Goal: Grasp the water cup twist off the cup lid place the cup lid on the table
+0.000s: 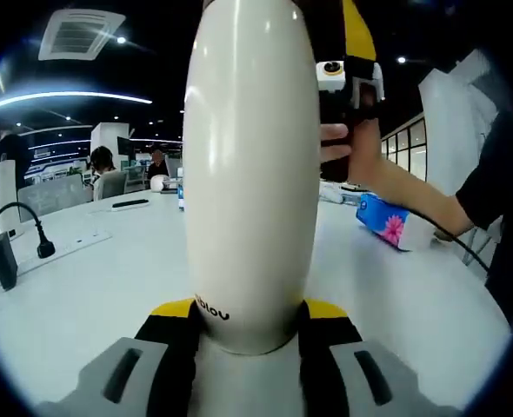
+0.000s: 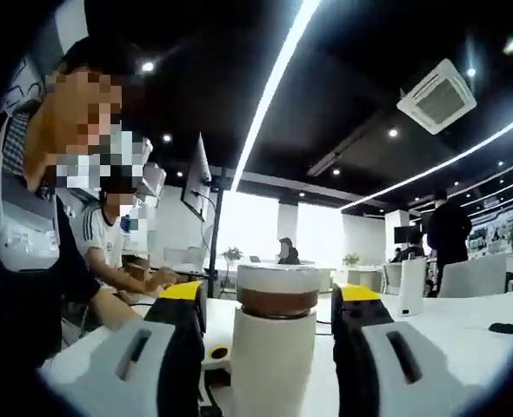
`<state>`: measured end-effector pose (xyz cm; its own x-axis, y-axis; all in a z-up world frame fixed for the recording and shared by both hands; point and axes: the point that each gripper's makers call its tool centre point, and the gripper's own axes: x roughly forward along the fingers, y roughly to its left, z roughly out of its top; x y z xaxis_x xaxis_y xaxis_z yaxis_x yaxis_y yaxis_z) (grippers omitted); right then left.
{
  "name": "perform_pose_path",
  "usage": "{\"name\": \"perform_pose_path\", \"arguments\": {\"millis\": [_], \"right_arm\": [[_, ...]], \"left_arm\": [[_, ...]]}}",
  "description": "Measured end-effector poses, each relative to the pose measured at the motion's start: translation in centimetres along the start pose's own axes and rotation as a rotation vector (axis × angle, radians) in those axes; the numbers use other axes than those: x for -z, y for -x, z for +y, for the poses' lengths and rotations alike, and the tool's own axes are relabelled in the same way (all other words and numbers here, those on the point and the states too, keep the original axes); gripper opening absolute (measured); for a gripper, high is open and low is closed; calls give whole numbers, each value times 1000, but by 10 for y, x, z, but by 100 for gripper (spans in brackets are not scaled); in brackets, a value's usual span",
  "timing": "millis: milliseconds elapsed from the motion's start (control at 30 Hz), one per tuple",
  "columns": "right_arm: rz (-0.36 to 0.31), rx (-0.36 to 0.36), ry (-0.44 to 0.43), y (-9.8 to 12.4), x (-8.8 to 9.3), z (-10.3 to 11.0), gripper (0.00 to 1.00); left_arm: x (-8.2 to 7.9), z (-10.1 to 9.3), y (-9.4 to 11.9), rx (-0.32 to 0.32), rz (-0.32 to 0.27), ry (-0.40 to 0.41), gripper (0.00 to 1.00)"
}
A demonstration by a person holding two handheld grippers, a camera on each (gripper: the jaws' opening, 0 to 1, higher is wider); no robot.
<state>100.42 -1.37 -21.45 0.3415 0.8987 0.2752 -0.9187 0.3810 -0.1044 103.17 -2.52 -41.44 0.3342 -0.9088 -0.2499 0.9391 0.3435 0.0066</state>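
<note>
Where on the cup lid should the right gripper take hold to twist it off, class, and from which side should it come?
Grip the short cup lid around its round side wall, above the brown band, coming in level from the side so one jaw sits on each flank. The right gripper already straddles it there, while the left gripper clamps the water cup lower down, steadying it.

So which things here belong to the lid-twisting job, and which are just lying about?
Job:
- water cup, shut in the left gripper
- cup lid, between the right gripper jaws

Lying about:
- blue flowered packet
- power strip
- black phone
</note>
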Motion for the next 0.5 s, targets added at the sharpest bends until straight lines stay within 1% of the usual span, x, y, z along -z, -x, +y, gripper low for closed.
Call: {"name": "perform_pose_path", "arguments": {"millis": [67, 233, 300, 333, 433, 500], "right_arm": [[27, 45, 28, 1, 3, 1, 58], [68, 104, 52, -1, 11, 9, 58], [77, 116, 59, -3, 13, 13, 58], [92, 137, 63, -5, 16, 13, 59], [97, 168, 73, -6, 18, 12, 60], [95, 193, 58, -5, 18, 8, 60]], "left_arm": [[0, -1, 0, 0, 0, 0, 47], [0, -4, 1, -1, 2, 0, 47], [0, -5, 1, -1, 2, 0, 47], [0, -4, 1, -1, 2, 0, 47], [1, -5, 1, -1, 2, 0, 47], [0, -5, 1, -2, 1, 1, 47]]}}
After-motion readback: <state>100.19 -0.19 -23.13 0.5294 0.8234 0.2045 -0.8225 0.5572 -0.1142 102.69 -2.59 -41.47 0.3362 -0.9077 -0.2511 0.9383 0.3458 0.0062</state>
